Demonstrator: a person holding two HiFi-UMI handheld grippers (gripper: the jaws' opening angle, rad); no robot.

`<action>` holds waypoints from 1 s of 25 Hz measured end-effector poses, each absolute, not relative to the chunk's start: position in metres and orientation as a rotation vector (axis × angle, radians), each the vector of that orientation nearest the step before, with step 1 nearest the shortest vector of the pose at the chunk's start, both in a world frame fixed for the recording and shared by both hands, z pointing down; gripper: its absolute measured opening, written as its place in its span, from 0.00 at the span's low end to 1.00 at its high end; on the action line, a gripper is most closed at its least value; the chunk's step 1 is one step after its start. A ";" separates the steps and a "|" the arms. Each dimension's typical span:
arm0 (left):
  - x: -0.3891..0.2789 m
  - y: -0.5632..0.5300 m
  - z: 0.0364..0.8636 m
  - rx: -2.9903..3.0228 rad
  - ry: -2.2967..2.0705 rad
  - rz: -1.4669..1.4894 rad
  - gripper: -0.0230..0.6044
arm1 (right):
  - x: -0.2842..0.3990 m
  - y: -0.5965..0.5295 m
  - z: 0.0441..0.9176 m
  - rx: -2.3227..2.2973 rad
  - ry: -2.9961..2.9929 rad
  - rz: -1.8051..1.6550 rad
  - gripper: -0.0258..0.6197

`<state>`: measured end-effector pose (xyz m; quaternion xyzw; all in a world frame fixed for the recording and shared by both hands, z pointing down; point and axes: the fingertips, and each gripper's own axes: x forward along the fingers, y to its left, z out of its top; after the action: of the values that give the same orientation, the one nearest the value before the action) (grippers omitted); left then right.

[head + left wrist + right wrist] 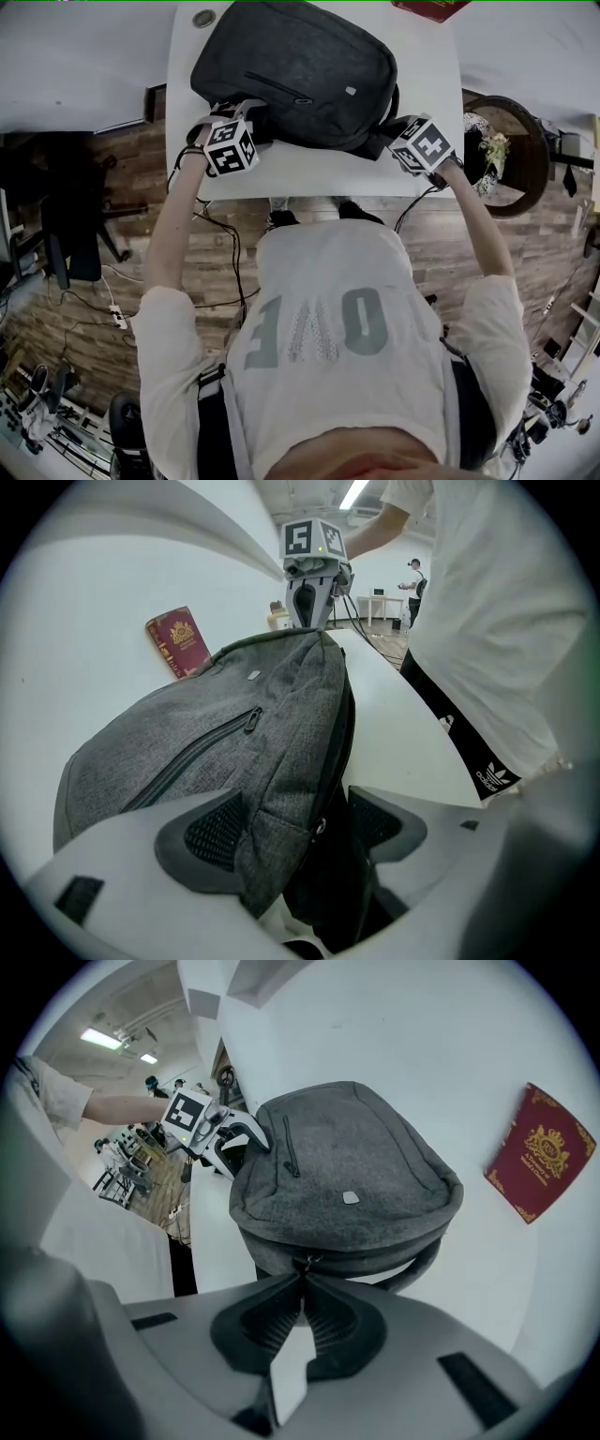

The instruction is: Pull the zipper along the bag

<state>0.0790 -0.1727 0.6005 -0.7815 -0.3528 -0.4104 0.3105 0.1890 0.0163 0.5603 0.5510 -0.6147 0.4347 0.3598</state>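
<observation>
While you are working its zipper, grey woven-fabric bag: lying soft and domed along the white table's near edge.
Left gripper: clamping the bag's thick corner, jaws wide, bracing it against your pull.
Right gripper: pinching the small metal zipper pull, jaws pressed together.

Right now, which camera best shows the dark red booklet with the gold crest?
The right gripper view: the dark red booklet shows whole, crest clear. In the left gripper view it is smaller; the head view catches only a corner.
</observation>
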 end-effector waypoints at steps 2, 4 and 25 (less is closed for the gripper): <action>0.079 -0.173 0.602 -2.065 -0.937 -1.085 0.56 | 0.192 0.013 0.558 1.464 -1.613 1.154 0.09; 0.080 -0.172 0.603 -2.065 -0.940 -1.085 0.56 | 0.196 0.012 0.555 1.507 -1.628 1.189 0.09; 0.083 -0.175 0.605 -2.071 -0.934 -1.106 0.57 | 0.185 0.021 0.579 1.422 -1.465 1.421 0.09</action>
<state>0.0830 -0.1747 0.6050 -0.7813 -0.3524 -0.4171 0.3024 0.1848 0.0210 0.5790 0.5412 -0.5577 0.5411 0.3213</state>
